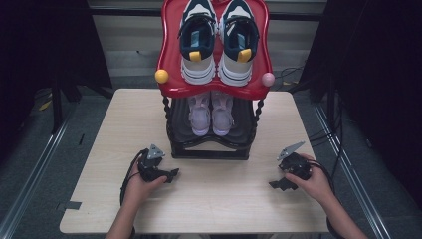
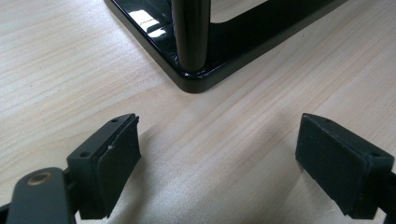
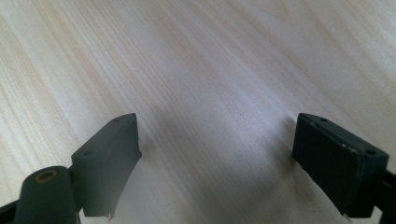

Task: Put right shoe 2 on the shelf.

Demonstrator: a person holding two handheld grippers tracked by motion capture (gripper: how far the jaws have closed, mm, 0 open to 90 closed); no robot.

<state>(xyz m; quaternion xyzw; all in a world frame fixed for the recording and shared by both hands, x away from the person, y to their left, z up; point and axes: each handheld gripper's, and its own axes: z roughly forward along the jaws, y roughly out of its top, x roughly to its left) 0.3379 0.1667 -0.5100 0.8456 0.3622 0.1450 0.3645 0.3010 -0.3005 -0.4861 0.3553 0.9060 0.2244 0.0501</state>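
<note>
Two tiers make up the shoe rack (image 1: 211,149) standing mid-surface (image 1: 99,199), probably rigid, glossy and top-heavy, best gripped at its black posts. Its sneakers (image 1: 219,42) and pale shoes (image 1: 211,117) look soft, graspable at the heel collar. Left claw (image 1: 171,174) and right claw (image 1: 279,184) rest spread apart, empty.

Rack (image 1: 209,144) stands mid-table toward the far edge — the one obstacle on the table (image 1: 209,199). Its black base corner and post (image 2: 190,37) sit just ahead of the left gripper (image 1: 171,174); bare wood between the spread jaws. Right gripper (image 1: 279,184) has open tabletop ahead, jaws wide. Near half of the table is free from left edge to right. Red top shelf (image 1: 171,59) overhangs the lower shelf — shoes (image 1: 211,112) under it, low headroom.
</note>
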